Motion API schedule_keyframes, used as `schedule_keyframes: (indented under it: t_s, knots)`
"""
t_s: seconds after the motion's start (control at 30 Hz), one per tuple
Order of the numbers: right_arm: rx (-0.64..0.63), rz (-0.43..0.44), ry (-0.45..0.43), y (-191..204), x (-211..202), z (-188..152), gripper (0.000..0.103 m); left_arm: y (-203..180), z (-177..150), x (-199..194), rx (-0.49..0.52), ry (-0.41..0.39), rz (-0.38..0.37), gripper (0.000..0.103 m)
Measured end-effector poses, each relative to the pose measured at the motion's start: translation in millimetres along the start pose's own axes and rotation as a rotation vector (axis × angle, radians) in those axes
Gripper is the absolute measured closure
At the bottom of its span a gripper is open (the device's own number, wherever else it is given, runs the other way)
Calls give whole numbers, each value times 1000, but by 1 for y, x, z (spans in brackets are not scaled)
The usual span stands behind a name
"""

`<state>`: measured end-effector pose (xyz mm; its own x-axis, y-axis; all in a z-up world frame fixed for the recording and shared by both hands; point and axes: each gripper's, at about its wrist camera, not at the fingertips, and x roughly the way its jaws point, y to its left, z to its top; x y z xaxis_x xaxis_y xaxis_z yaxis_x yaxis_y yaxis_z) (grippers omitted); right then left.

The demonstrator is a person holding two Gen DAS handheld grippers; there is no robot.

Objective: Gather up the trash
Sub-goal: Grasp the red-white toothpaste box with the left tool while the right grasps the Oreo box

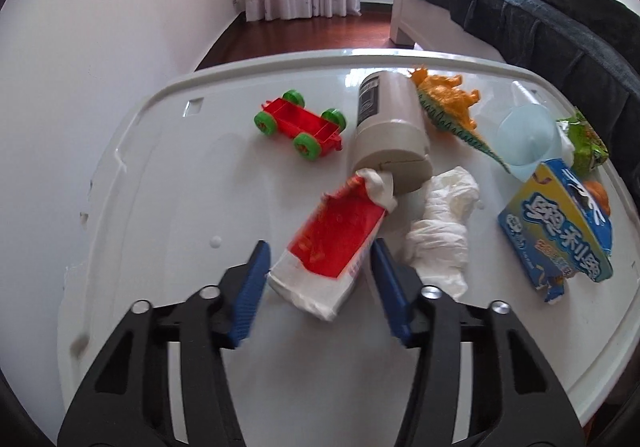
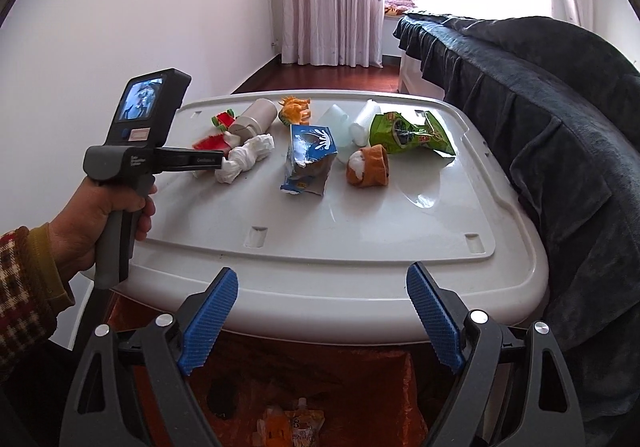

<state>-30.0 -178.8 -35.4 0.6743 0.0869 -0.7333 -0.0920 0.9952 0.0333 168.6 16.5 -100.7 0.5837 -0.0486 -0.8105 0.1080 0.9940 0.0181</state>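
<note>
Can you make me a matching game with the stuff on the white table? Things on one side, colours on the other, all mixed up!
Things:
1. toy cart with round wheels
2. plastic toy dinosaur
3. torn cardboard biscuit box
4. crumpled snack bag

Colours:
A. blue
B. green
C. red with green wheels
D. orange

Pairs: 1-C, 2-D, 3-A, 4-B

Left gripper (image 1: pixel 318 275): pitched downward, jaws part-closed around a red-and-white carton (image 1: pixel 328 247). Left hand (image 2: pixel 102 215) grips its handle. Right gripper (image 2: pixel 322 313): jaws wide, empty.
</note>
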Motion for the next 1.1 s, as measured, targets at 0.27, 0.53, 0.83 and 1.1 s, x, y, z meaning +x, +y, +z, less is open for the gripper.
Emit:
schedule_keyframes:
  t_s: [0.27, 0.53, 0.83, 1.1]
  knots:
    - [-39, 1, -54, 7, 8, 28, 18, 22, -14, -19, -88, -49, 32, 63]
    - [-99, -6, -111, 19, 65, 85, 18, 30, -30, -46, -112, -86, 32, 63]
    - [-160, -39, -27, 30, 148, 121, 23, 29, -41, -68, -111, -129, 42, 63]
    - [-202, -72, 43, 39, 179, 118, 47, 24, -46, -72, -105, -134, 36, 63]
